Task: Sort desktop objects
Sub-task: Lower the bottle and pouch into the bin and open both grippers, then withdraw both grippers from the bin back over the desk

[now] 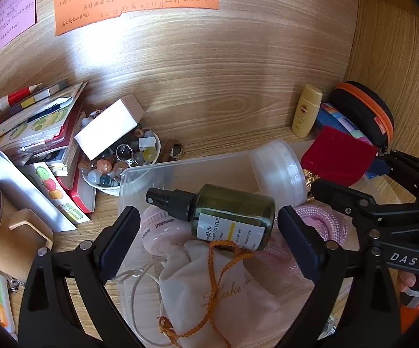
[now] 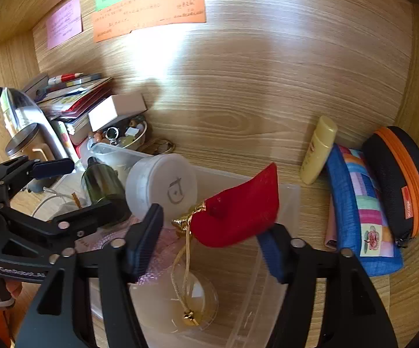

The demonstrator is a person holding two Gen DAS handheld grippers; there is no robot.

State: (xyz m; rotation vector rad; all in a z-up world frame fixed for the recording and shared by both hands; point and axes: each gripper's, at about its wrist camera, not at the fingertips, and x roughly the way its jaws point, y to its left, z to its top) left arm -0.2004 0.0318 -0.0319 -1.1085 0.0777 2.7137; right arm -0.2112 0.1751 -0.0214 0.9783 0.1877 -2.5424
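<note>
My right gripper (image 2: 209, 240) gapes, the limp, light red pouch (image 2: 238, 211) mid-frame unpinched; left gripper (image 1: 209, 237) wide around the slick bottle (image 1: 226, 217).

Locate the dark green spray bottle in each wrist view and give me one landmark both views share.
Left wrist view: green spray bottle lies centre frame in the clear bin, between the open claw fingers.
Right wrist view: green spray bottle sits left of centre, beside the white round container.
Shared landmark: yellow bottle against the back wall.
</note>
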